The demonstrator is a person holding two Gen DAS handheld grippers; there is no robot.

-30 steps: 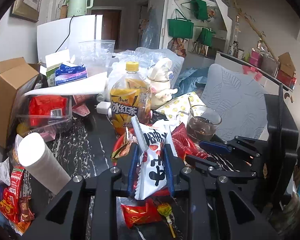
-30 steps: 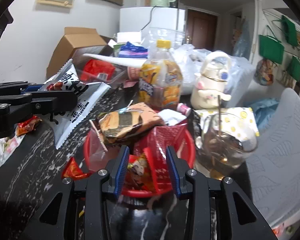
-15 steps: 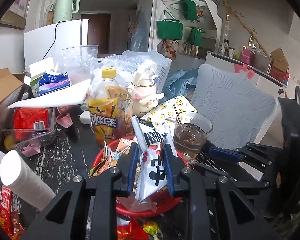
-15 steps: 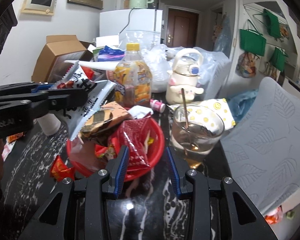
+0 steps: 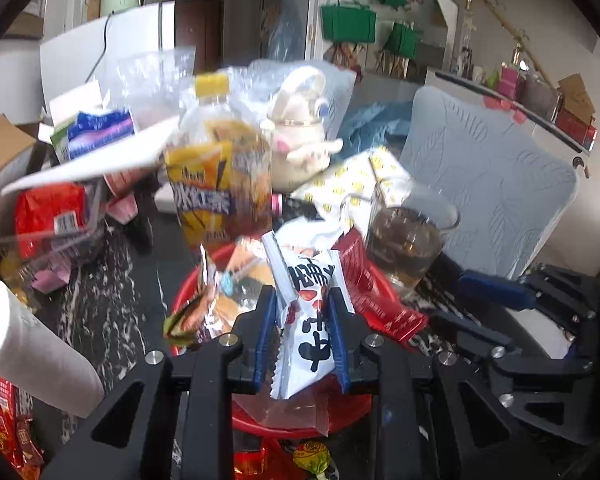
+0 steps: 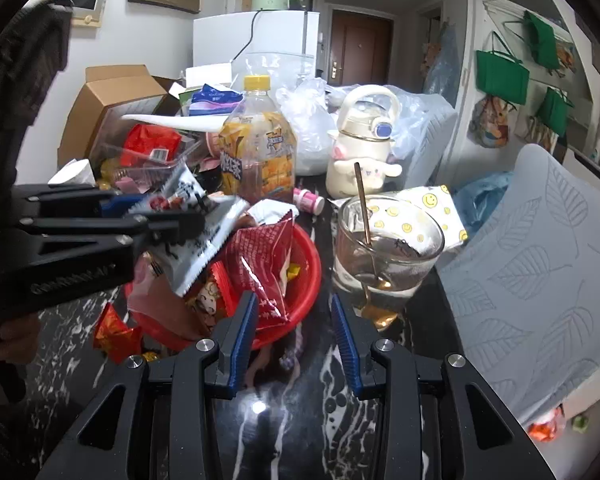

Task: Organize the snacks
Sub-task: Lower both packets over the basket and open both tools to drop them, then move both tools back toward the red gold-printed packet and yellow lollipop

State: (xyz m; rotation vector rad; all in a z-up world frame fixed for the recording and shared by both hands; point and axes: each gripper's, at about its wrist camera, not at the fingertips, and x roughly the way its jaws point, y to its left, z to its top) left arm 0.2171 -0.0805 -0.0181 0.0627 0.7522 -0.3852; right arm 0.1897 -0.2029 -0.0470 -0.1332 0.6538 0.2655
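Note:
My left gripper (image 5: 302, 300) is shut on a white snack packet (image 5: 308, 320) with black characters. It hangs tilted over a red bowl (image 5: 188, 292) heaped with wrapped snacks. From the right wrist the same left gripper (image 6: 172, 220) comes in from the left with the packet (image 6: 204, 240) above the bowl (image 6: 312, 264). A red packet (image 6: 264, 264) leans upright in the bowl. My right gripper (image 6: 294, 312) stands open and empty, low over the black table at the bowl's near rim. The left wrist view shows the right gripper (image 5: 448, 296) to the right of the bowl.
A glass of brown drink with a spoon (image 6: 388, 248) stands just right of the bowl. Behind are an iced tea bottle (image 6: 260, 152), a cream flask (image 6: 364, 140), a cardboard box (image 6: 112, 100). Loose sweets (image 6: 116, 332) lie at front left, a paper roll (image 5: 32, 356) left, a grey cushion (image 6: 540, 260) right.
My left gripper has carried the white packet down and in over the red bowl. The right gripper has swung slightly right, so the bowl now sits left of its fingers.

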